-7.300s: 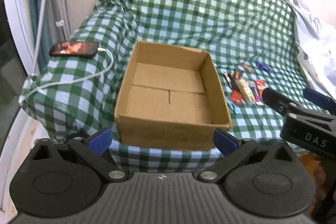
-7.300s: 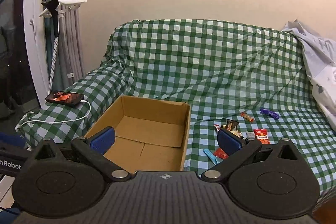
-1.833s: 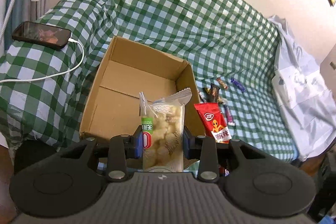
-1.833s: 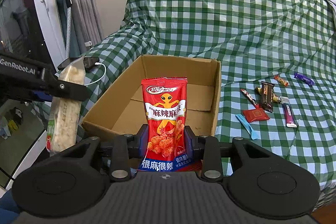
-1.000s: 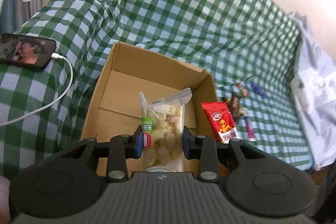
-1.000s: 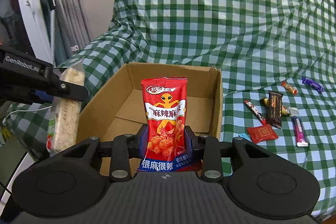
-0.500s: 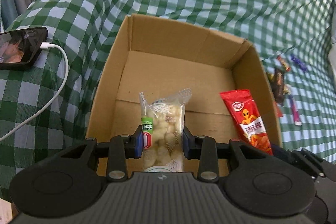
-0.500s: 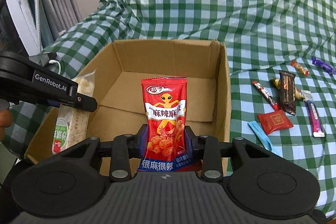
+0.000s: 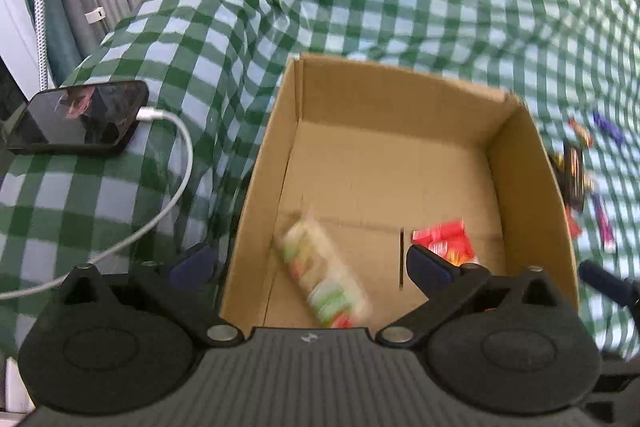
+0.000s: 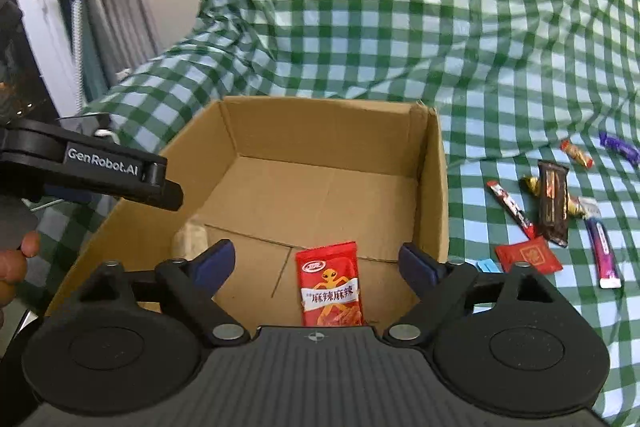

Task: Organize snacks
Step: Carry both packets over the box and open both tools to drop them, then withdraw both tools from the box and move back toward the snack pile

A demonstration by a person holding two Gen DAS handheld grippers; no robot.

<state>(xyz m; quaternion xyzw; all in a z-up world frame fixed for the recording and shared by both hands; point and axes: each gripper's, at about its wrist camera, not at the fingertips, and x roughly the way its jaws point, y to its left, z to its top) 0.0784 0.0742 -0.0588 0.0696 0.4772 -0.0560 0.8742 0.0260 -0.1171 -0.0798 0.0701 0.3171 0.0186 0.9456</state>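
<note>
The cardboard box (image 9: pixel 400 95) stands open on the green checked cover. My left gripper (image 9: pixel 310 265) hangs over the box's near left part. Its jaws are opening wide and its pads touch nothing. Below it a pale snack pack (image 9: pixel 324 279), blurred, lies slanted on the box floor. My right gripper (image 10: pixel 316 261) is over the box's (image 10: pixel 320 131) near right part, jaws also opening with nothing pressed between them. The red snack pack (image 10: pixel 330 287) lies flat on the box floor under it. Only a corner of the pale pack (image 10: pixel 192 235) shows there.
Several loose snacks lie on the cover right of the box: a dark bar (image 10: pixel 552 203), a red square packet (image 10: pixel 528 259), a purple bar (image 10: pixel 604 251). A phone (image 9: pixel 80 119) with a white cable (image 9: pixel 176 187) rests on the left armrest. Curtains hang far left.
Both grippers have gone from shut to open. The pale pack and the red pack have left the jaws and dropped into the box. Both grippers came closer over the box.
</note>
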